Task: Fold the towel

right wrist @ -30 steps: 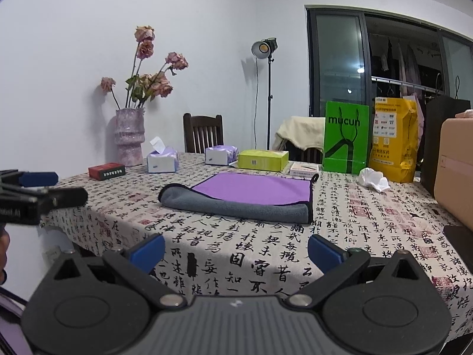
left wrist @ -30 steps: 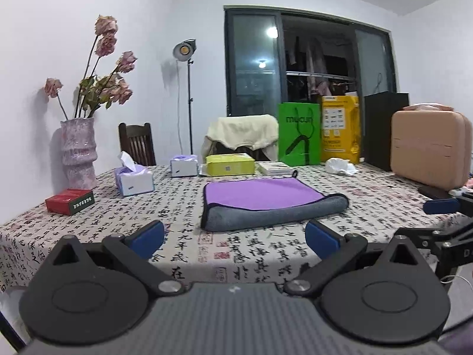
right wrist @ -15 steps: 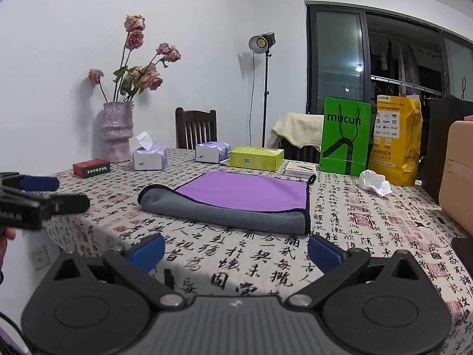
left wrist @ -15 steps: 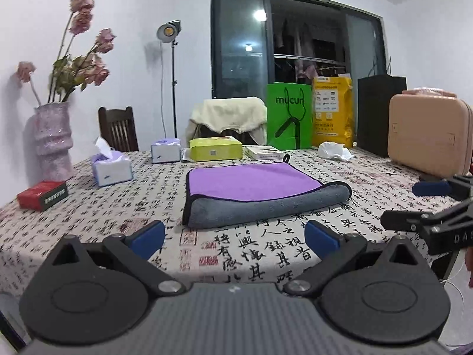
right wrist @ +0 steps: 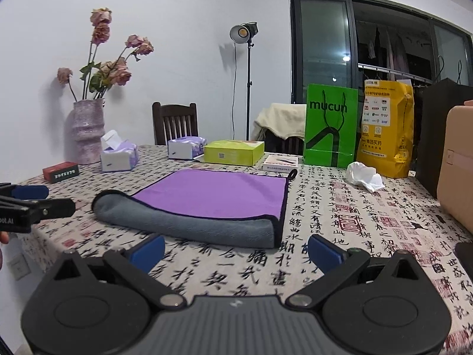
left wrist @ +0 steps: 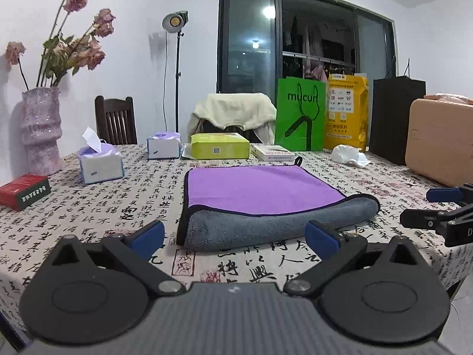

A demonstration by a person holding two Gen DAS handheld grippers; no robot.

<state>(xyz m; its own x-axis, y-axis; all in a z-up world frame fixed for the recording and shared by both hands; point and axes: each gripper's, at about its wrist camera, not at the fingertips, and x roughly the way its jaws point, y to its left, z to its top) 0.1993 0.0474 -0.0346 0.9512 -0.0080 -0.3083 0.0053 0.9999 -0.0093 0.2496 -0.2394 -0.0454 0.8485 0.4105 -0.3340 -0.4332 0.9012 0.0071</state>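
A purple towel with a grey underside lies folded on the patterned tablecloth, its rounded grey fold toward me. It also shows in the right wrist view. My left gripper is open and empty, just short of the fold's left part. My right gripper is open and empty, just short of the fold's right part. The right gripper also shows at the right edge of the left wrist view. The left gripper also shows at the left edge of the right wrist view.
Behind the towel stand a lime box, two tissue boxes, a green bag, a yellow bag and a crumpled tissue. A vase of dried roses and a red box are left. A tan case is right.
Both grippers have moved forward over the table edge toward the towel's near fold. The towel has not moved.
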